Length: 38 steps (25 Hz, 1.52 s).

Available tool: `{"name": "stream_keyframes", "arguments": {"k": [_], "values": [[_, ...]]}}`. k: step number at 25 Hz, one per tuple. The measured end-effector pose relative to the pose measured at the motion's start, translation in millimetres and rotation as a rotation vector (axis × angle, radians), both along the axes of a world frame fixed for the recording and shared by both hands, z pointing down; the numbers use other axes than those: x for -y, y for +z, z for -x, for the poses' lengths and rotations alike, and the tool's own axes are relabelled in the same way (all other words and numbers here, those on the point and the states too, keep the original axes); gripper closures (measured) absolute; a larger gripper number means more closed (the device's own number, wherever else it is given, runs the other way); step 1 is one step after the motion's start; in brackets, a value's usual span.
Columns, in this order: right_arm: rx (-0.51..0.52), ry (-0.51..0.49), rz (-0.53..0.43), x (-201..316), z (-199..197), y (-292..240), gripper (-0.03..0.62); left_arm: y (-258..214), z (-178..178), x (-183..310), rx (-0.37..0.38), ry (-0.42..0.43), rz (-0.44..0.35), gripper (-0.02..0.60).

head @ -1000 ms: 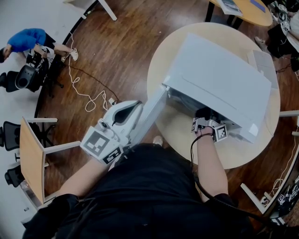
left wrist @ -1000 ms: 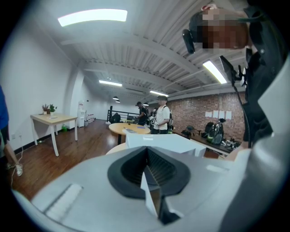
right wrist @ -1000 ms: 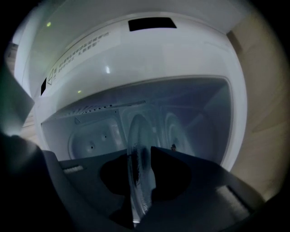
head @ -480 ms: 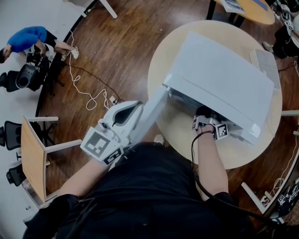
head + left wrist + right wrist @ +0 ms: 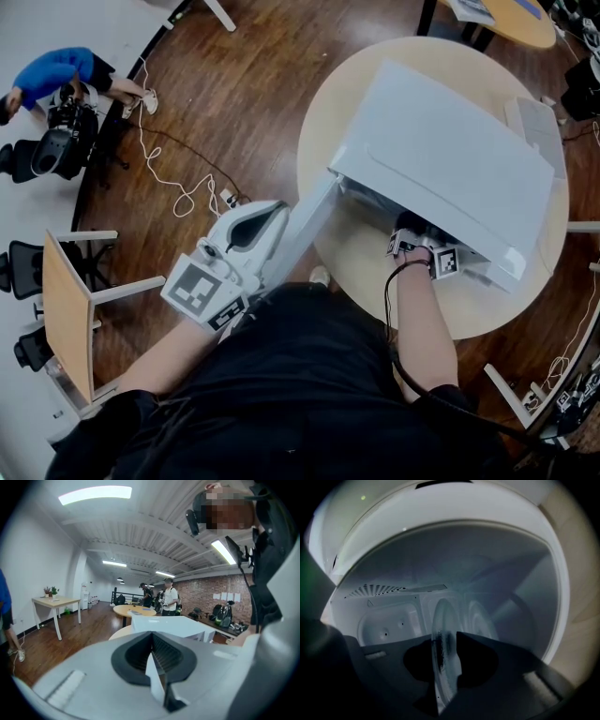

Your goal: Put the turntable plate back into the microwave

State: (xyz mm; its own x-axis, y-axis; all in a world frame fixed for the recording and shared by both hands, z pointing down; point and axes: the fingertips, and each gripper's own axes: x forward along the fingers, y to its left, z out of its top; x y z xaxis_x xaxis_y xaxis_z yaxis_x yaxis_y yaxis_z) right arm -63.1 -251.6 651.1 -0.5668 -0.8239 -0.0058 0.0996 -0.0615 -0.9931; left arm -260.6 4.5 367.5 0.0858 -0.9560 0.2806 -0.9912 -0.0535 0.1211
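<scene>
A white microwave (image 5: 441, 159) stands on a round beige table (image 5: 352, 253), its door (image 5: 305, 230) swung open to the left. My left gripper (image 5: 277, 220) is shut on the door's thin white edge (image 5: 156, 677), which shows between its jaws. My right gripper (image 5: 410, 230) reaches into the cavity; only its marker cube and the hand show from above. In the right gripper view the glass turntable plate (image 5: 443, 639) stands edge-on between the jaws, with my right gripper (image 5: 443, 667) shut on it. The white cavity wall (image 5: 389, 625) lies behind it.
A person in blue (image 5: 52, 77) crouches by camera gear at the far left. A white cable (image 5: 173, 187) trails over the wooden floor. A wooden desk (image 5: 64, 314) stands at the left, another round table (image 5: 506, 14) at the top right. Several people (image 5: 166, 597) stand farther off.
</scene>
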Motion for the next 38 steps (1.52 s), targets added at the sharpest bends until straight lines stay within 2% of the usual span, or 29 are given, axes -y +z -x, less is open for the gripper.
{"name": "stream_keyframes", "arguments": {"k": [13, 20, 21, 24, 27, 29, 38], "values": [[-0.017, 0.048, 0.009, 2, -2, -3, 0.52, 0, 5, -2, -0.038, -0.012, -0.014, 0.584], [-0.035, 0.075, 0.067, -2, 8, -9, 0.52, -1, 8, -4, -0.045, -0.021, -0.013, 0.584], [-0.067, 0.063, 0.071, -2, 8, -4, 0.502, -1, 8, -4, -0.046, -0.02, -0.013, 0.584], [-0.123, 0.046, 0.086, -3, 15, -11, 0.353, -1, 8, -3, -0.045, -0.021, -0.019, 0.584], [-0.198, 0.024, 0.083, -6, 20, -21, 0.334, -3, 7, -2, -0.047, -0.02, -0.03, 0.584], [-0.265, -0.017, 0.105, -9, 23, -18, 0.29, -3, 7, -2, -0.047, -0.018, -0.035, 0.584], [-0.448, -0.16, 0.143, -26, 29, -9, 0.255, -6, 3, 0, -0.052, -0.006, -0.064, 0.584]]}}
